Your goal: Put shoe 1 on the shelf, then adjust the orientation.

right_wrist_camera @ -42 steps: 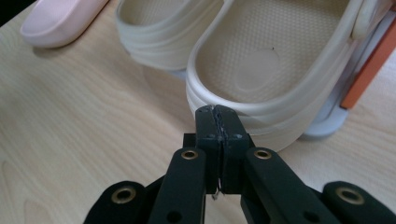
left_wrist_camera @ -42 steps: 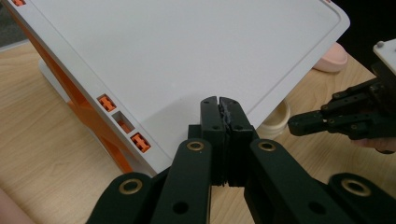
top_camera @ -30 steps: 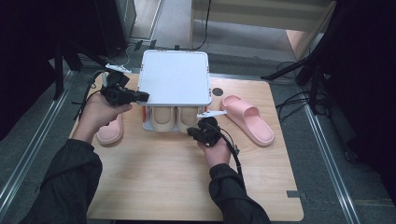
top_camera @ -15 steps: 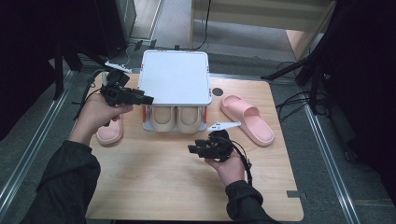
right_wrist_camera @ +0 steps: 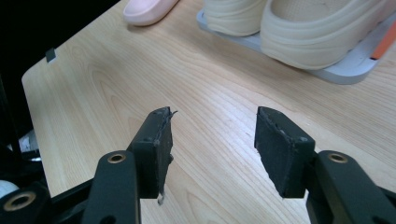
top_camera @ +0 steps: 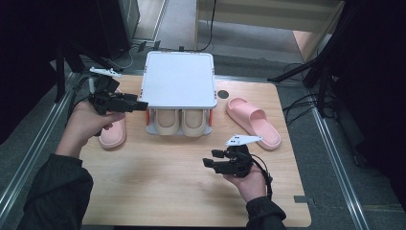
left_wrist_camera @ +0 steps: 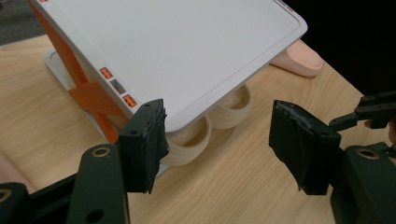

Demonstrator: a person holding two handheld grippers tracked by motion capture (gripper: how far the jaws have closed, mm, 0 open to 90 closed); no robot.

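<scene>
The left gripper [top_camera: 141, 104] sits at the left edge of the white two-tier shoe rack [top_camera: 179, 79], jaws just opened and empty. The right gripper [top_camera: 207, 158] hovers over bare table [top_camera: 158, 187] — jaws apart. A beige slipper pair [top_camera: 181, 122] lies on the lower tier.

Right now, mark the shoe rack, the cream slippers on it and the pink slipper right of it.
shoe rack [top_camera: 179, 79], high view, middle of its white top shelf
cream slippers [top_camera: 180, 123], high view, toe of one on the lower shelf
pink slipper [top_camera: 253, 122], high view, its strap
</scene>
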